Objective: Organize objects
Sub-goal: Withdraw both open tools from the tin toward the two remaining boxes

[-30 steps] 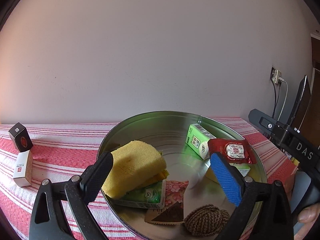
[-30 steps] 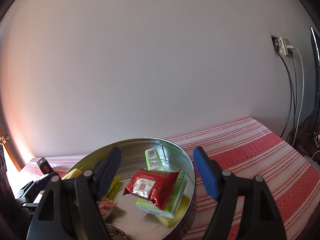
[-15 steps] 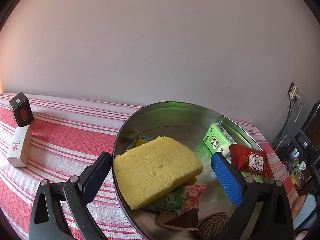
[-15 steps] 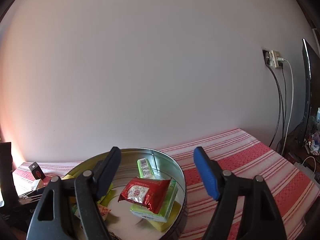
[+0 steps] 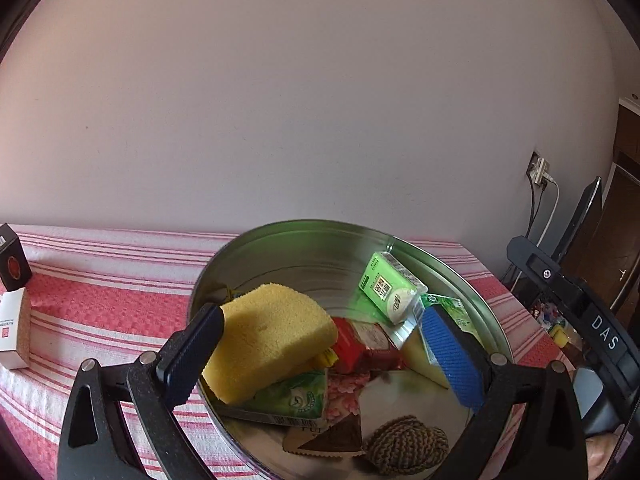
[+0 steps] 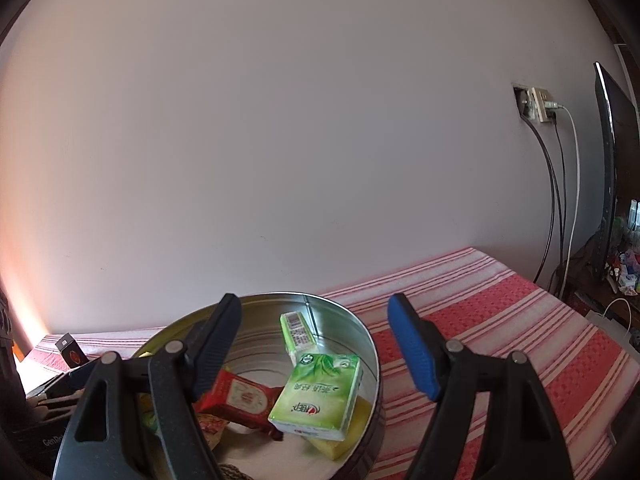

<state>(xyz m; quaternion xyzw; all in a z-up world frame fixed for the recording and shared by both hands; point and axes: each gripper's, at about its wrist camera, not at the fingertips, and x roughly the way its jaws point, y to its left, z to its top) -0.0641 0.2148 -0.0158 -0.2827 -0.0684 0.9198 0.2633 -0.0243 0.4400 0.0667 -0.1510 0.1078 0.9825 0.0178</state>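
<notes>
A round metal tin (image 5: 304, 236) (image 6: 372, 356) on a red-and-white striped cloth holds a yellow sponge (image 5: 268, 336), a green carton (image 5: 384, 286) (image 6: 296, 332), a green tissue pack (image 6: 320, 394), a red snack packet (image 5: 352, 346) (image 6: 240, 398), a flat green packet (image 5: 292, 398) and a brown knitted ball (image 5: 404, 444). My left gripper (image 5: 320, 352) is open and empty above the tin. My right gripper (image 6: 316, 352) is open and empty over the tin's right rim.
A black box (image 5: 12, 258) (image 6: 72, 352) and a white box (image 5: 14, 330) stand on the cloth left of the tin. A plain wall is close behind. A wall socket with cables (image 6: 540, 108) and a dark monitor (image 6: 612, 168) are at the right.
The red snack packet has slid off the tissue pack into the middle of the tin. Both grippers have shifted their view over the tin and stay open.
</notes>
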